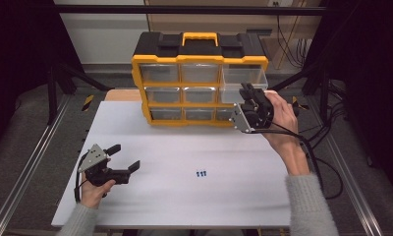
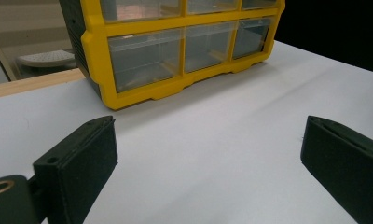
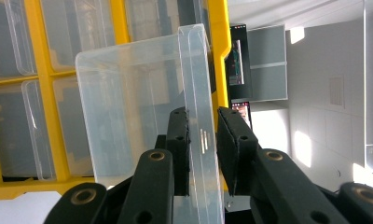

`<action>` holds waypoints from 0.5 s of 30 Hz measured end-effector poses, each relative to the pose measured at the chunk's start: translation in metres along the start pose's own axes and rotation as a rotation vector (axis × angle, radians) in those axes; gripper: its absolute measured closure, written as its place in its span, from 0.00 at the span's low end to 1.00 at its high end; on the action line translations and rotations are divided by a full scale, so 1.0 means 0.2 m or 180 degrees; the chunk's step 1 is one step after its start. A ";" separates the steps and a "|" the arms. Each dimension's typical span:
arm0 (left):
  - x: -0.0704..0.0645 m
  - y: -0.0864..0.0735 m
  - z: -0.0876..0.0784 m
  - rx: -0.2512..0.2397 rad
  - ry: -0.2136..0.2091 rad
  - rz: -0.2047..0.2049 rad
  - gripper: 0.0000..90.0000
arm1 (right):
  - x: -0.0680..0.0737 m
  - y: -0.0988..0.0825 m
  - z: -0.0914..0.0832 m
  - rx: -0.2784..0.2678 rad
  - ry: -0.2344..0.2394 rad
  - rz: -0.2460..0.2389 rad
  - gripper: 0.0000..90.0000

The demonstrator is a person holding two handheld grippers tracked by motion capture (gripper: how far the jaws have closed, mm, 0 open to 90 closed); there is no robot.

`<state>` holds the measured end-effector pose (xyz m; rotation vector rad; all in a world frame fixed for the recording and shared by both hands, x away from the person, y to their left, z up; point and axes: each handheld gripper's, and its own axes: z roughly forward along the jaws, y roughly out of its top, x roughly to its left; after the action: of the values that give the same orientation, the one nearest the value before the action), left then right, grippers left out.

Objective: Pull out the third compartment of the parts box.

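- My right gripper (image 1: pixel 247 94) clamps the front wall of the top-right drawer (image 3: pixel 142 107), pulled partway out of the organizer (image 1: pixel 199 78).
- My left gripper (image 1: pixel 123 158) rests open on the table (image 1: pixel 263 196), holding nothing.
- Blue screws (image 1: pixel 201 173) lie mid-table, likely next for the drawer.

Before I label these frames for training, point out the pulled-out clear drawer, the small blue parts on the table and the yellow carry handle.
clear drawer (image 1: pixel 243 78), high view, its see-through front wall.
blue parts (image 1: pixel 201 173), high view, middle of the cluster.
yellow carry handle (image 1: pixel 200 36), high view, its top bar.
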<state>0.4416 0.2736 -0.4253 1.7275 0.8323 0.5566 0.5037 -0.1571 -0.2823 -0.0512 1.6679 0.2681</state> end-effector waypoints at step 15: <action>0.00 0.00 0.00 0.0001 -0.0001 0.0002 0.03 | -0.01 0.00 -0.02 -0.0028 0.0030 0.0430 0.73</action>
<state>0.4416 0.2733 -0.4252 1.7282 0.8315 0.5566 0.5001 -0.1588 -0.2796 0.0540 1.6822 0.3779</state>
